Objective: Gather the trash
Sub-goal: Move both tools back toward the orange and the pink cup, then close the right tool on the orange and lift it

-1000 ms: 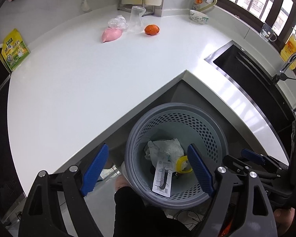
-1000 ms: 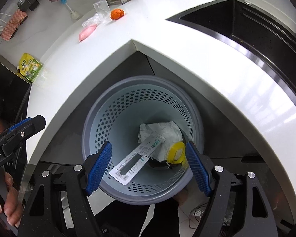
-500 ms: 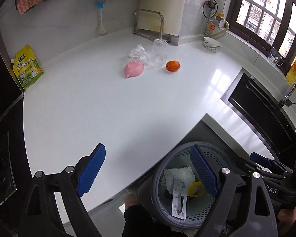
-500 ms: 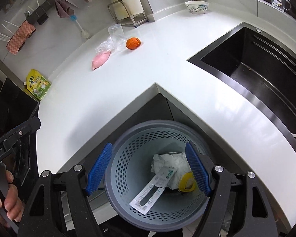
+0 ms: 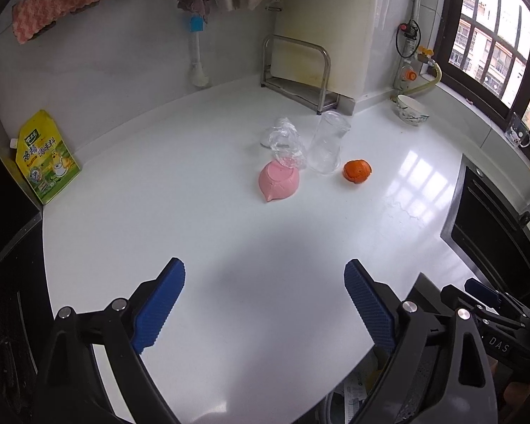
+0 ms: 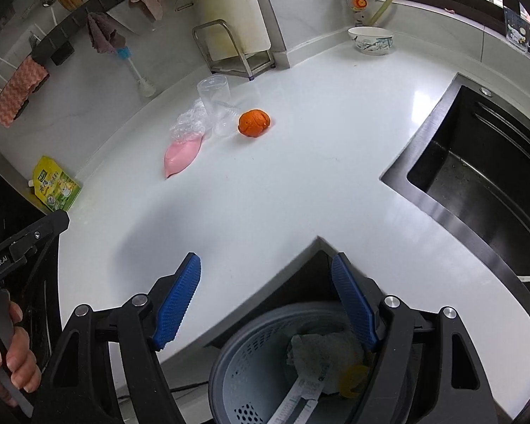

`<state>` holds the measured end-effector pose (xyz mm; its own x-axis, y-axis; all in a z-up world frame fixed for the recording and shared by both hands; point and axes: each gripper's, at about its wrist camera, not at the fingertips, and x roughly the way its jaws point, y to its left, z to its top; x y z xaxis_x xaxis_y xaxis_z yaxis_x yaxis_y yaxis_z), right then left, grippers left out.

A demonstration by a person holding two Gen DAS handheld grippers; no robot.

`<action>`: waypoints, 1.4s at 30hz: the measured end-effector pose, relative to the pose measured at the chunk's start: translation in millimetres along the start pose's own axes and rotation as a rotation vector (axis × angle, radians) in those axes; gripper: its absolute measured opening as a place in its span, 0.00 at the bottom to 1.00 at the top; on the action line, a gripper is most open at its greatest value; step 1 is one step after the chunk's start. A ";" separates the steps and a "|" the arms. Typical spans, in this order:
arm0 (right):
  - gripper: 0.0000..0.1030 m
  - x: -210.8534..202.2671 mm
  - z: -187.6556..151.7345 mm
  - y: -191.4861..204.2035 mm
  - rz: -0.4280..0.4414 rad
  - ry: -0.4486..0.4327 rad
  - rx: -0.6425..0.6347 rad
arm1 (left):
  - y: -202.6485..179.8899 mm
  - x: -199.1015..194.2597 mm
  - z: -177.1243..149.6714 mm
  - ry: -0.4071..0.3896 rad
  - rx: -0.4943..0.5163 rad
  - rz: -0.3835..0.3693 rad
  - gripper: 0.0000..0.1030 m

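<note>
On the white counter [image 5: 201,219] far ahead lie a pink filled bag [image 5: 279,180], crumpled clear plastic [image 5: 286,137], a tipped clear cup [image 5: 327,145] and an orange peel [image 5: 357,171]. My left gripper [image 5: 263,272] hovers over bare counter well short of them, its jaws opening with nothing between them. My right gripper [image 6: 265,259] is open and holds nothing above the counter's inner corner. Below it stands the grey perforated basket [image 6: 251,346] holding crumpled paper [image 6: 321,349], a white strip [image 6: 300,399] and a yellow ring [image 6: 353,381]. The right wrist view also shows the bag [image 6: 182,153], cup [image 6: 217,102] and peel [image 6: 253,123].
A dark sink [image 6: 477,176] is sunk into the counter on the right. A patterned bowl [image 6: 371,40] and a metal rack [image 5: 296,70] stand at the back, a yellow pouch [image 5: 46,157] at the left edge. A hand [image 6: 10,364] grips a handle at lower left.
Both grippers rose and swung away from above the basket toward the counter. The basket slid to the bottom of both views, and the counter's trash came closer. The left jaws widened.
</note>
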<state>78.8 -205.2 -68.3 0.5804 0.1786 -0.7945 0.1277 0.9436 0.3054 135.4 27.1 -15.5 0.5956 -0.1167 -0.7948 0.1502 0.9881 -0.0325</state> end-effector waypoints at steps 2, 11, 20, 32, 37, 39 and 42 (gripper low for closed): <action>0.71 13.8 9.6 4.8 -0.006 0.006 0.006 | 6.6 13.2 9.1 0.011 -0.001 -0.005 0.87; 0.71 60.9 49.2 21.2 -0.038 0.005 0.031 | 21.3 71.9 44.6 0.048 0.030 -0.036 0.87; 0.71 99.8 88.1 23.9 -0.075 0.004 0.051 | 19.2 123.1 71.9 0.082 0.070 -0.072 0.87; 0.71 154.6 133.4 30.5 -0.084 0.014 0.054 | 20.3 169.7 82.8 0.126 0.080 -0.089 0.87; 0.71 172.8 144.9 35.4 -0.107 0.014 0.025 | 20.9 179.2 81.8 0.134 0.078 -0.088 0.87; 0.71 177.4 148.2 36.2 -0.121 0.014 0.017 | 22.1 181.8 81.9 0.139 0.074 -0.090 0.87; 0.71 182.0 151.4 36.0 -0.133 0.008 0.005 | 23.2 184.2 82.4 0.139 0.068 -0.089 0.87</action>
<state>310.8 -180.9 -122.4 0.5519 0.0542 -0.8322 0.2071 0.9577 0.1997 313.6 20.3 -112.7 0.4631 -0.1841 -0.8670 0.2537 0.9648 -0.0693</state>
